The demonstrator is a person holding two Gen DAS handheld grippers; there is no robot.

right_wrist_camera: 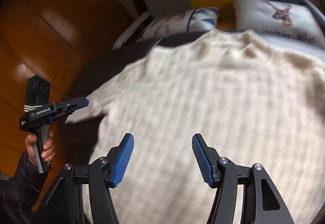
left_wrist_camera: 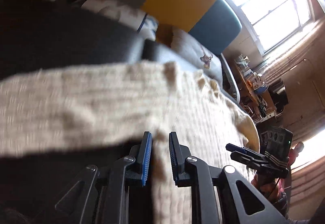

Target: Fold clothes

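the left gripper (left_wrist_camera: 159,158) has a fold of the cream sweater (left_wrist_camera: 113,100) between its narrow fingers; whether the pads really press it i cannot tell, so i think the knit can slip out if it is pulled. the right gripper (right_wrist_camera: 162,160), at the lower centre of its view, stands open and empty over the sweater. the sweater is ribbed and thick, spread on the bed (right_wrist_camera: 304,45), its collar toward the upper part.
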